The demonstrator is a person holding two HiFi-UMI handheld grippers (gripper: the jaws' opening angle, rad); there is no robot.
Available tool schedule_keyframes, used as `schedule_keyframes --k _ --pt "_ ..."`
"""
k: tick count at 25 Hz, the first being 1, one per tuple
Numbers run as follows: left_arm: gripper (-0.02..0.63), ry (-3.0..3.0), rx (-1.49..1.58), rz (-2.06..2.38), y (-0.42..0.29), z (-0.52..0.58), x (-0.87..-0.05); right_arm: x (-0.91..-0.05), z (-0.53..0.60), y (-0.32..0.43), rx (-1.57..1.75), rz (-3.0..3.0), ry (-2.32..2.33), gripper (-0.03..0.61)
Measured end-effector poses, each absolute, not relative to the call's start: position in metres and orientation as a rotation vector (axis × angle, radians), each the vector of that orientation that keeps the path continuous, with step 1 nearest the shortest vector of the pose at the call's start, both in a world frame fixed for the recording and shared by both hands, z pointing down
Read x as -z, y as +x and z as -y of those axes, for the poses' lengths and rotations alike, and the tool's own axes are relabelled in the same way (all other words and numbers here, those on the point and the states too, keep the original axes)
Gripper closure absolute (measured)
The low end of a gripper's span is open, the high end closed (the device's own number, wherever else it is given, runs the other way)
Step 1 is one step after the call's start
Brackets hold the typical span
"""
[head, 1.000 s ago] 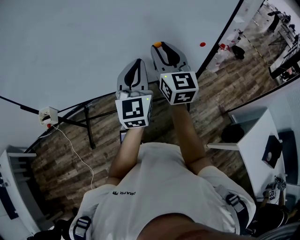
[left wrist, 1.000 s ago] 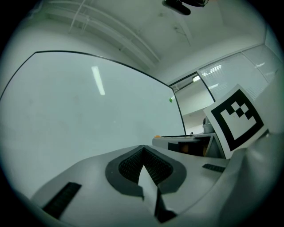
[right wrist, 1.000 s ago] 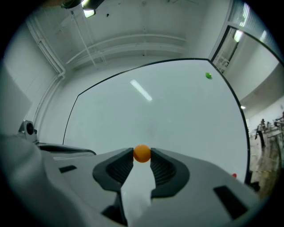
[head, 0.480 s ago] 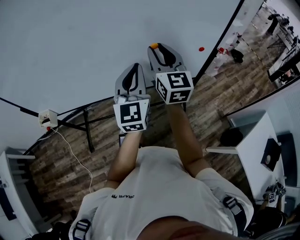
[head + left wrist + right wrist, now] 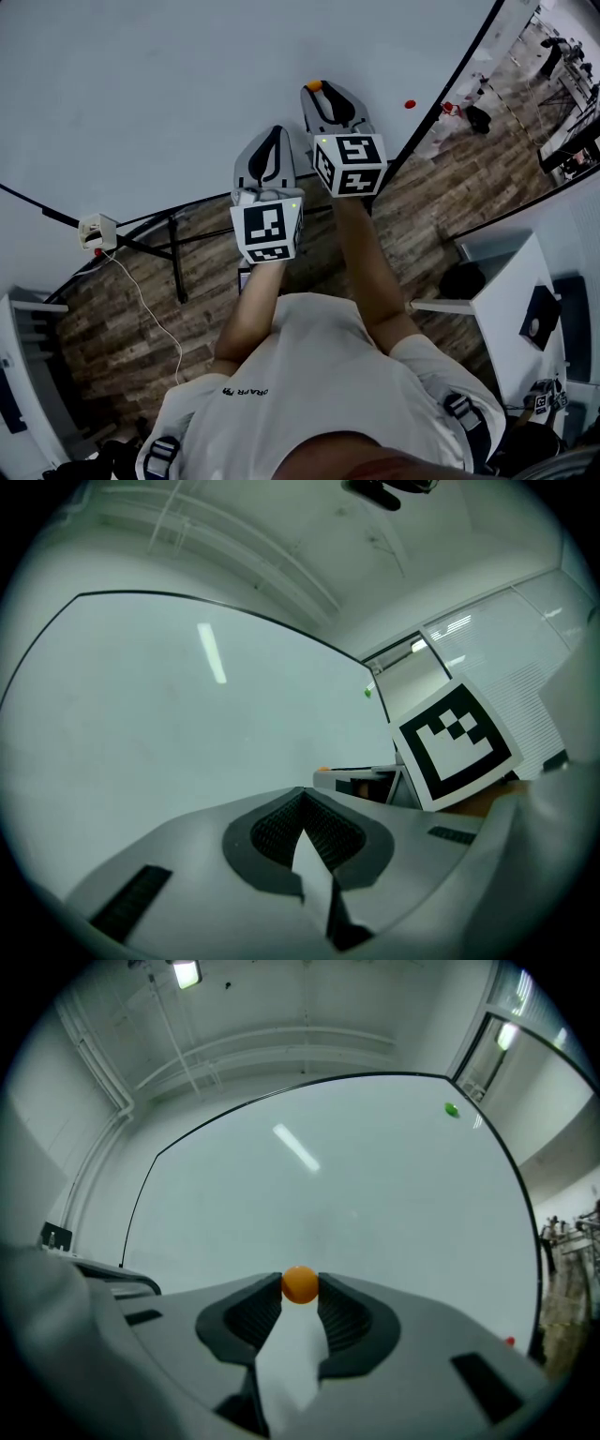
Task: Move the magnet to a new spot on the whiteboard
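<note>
A small orange magnet (image 5: 300,1284) sits pinched between the tips of my right gripper (image 5: 300,1288). In the head view the same magnet (image 5: 315,86) shows at the tip of the right gripper (image 5: 317,89), up against the whiteboard (image 5: 169,84); whether it touches the board I cannot tell. My left gripper (image 5: 270,131) hangs lower and to the left, in front of the board's bottom edge. Its jaws meet at the tips in the left gripper view (image 5: 302,797), with nothing between them.
A red magnet (image 5: 410,104) sticks near the whiteboard's lower right edge. A green magnet (image 5: 452,1109) sits near the upper right corner. The board's black stand (image 5: 173,253) and a white cable with a socket box (image 5: 97,231) lie on the wood floor. A white table (image 5: 506,272) stands at right.
The right gripper with the orange magnet has shifted slightly up the board, away from the left gripper. The left gripper has hardly moved.
</note>
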State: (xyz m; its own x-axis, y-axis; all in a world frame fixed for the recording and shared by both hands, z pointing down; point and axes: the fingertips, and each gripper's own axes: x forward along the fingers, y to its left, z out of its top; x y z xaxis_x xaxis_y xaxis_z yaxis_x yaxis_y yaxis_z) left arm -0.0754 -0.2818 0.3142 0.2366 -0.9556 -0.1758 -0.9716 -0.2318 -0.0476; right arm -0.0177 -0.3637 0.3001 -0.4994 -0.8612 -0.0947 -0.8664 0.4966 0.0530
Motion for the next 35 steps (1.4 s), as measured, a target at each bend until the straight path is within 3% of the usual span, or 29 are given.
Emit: schedule_keyframes --k 35 --pt "0.611 -2.331 -0.168 -1.869 -0.090 0.286 -0.316 -0.288 0.398 -0.032 -0.182 -2.645 -1.633 0.451"
